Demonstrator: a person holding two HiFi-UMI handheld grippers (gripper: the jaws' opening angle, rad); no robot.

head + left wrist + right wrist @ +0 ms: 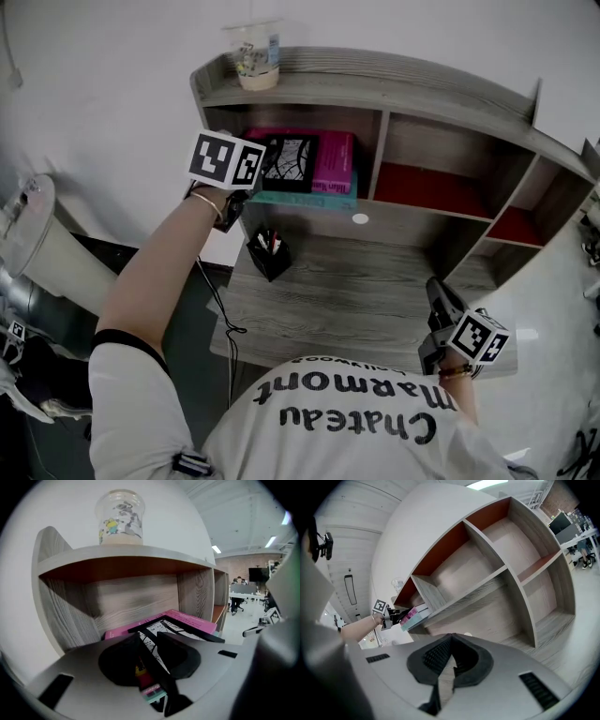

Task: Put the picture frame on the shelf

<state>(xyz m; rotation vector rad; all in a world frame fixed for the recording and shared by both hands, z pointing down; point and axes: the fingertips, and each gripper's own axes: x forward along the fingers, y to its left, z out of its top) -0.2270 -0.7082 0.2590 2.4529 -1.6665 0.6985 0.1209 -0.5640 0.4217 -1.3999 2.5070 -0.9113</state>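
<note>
The black picture frame [289, 161] with a black-and-white print lies tilted on a pink book [334, 157] in the left compartment of the grey wooden shelf [422, 94]. My left gripper [253, 183] is at the frame's left edge. In the left gripper view the frame [161, 627] runs between the jaws of this gripper [146, 637], with a slit of background showing beside its edge, so the pads stand loose around it. My right gripper [437, 298] hovers low over the desk's right side. Its tips [451, 641] meet and hold nothing.
A teal book [309, 198] lies under the pink one. A clear plastic cup [255, 54] stands on the shelf's top board. A black pen holder [269, 251] and a small white disc [360, 218] sit on the desk [375, 281]. A cable [220, 309] hangs at the desk's left edge.
</note>
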